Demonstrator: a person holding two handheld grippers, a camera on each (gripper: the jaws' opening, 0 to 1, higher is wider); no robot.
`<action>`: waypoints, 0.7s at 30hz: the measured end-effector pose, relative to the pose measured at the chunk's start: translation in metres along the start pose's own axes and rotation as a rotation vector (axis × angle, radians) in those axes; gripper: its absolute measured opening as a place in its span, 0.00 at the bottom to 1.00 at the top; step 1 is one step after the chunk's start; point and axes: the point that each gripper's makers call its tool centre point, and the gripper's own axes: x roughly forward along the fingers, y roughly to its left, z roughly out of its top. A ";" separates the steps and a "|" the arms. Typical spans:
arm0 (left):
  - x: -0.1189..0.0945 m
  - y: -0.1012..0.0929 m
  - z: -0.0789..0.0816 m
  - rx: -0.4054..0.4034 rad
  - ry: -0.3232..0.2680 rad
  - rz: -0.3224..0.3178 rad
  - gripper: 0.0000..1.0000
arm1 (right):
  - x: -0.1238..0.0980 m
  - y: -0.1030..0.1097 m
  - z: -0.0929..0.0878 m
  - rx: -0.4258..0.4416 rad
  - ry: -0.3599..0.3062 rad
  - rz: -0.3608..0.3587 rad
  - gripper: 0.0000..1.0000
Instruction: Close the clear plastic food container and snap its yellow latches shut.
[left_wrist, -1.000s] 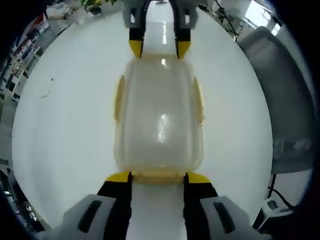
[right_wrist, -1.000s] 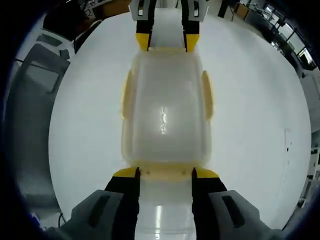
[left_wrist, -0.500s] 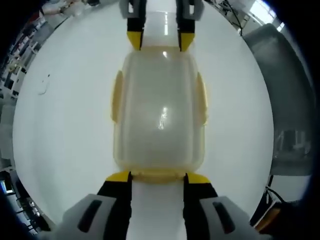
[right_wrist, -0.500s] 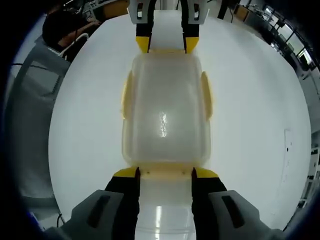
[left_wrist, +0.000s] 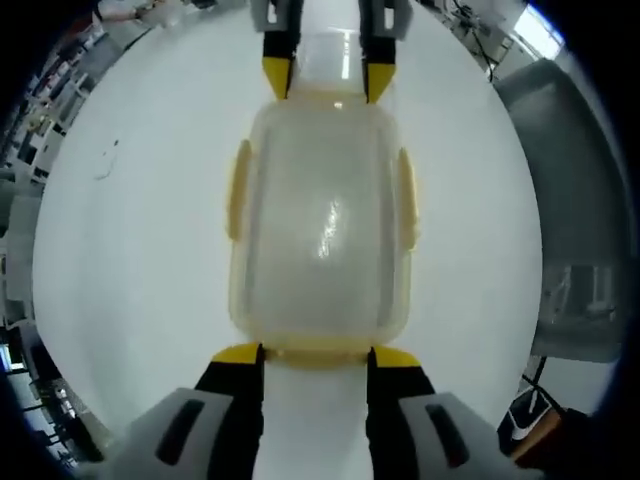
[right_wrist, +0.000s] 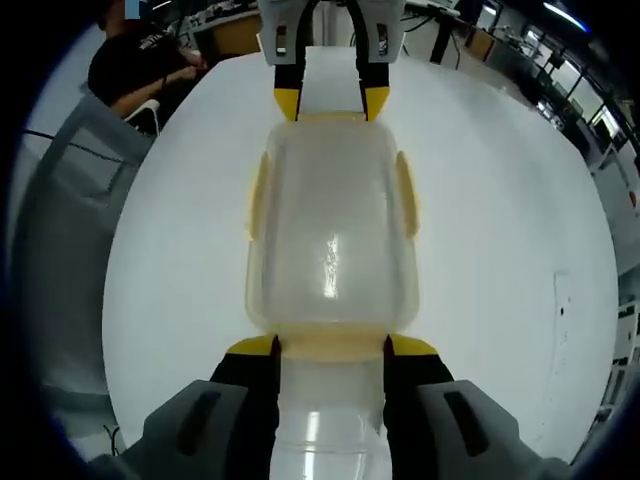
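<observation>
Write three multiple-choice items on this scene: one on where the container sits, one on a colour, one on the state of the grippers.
1. Where is the container?
A. On the white table, between the two grippers
B. On a chair
C. Lifted above the table

2. What colour are the side latches?
A. Blue
B. Yellow
C. Red

3. How does the left gripper stand?
A. Shut on a side latch
B. Open, its tips at the container's near end
C. Shut on a spoon

Answers:
1. A: the right gripper and the left one face each other across the container, one at each end.
2. B: both long sides show yellow flaps.
3. B: the jaws are spread with a bare gap between them.
</observation>
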 end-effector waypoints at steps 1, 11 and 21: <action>-0.003 0.000 0.000 -0.004 0.000 0.004 0.34 | -0.002 0.000 0.001 -0.003 -0.004 -0.004 0.37; -0.030 -0.016 0.013 -0.051 -0.051 0.021 0.34 | -0.030 0.009 0.001 -0.049 -0.011 -0.013 0.37; -0.045 -0.019 0.033 -0.050 -0.046 0.048 0.35 | -0.057 0.013 -0.010 -0.058 -0.027 -0.041 0.37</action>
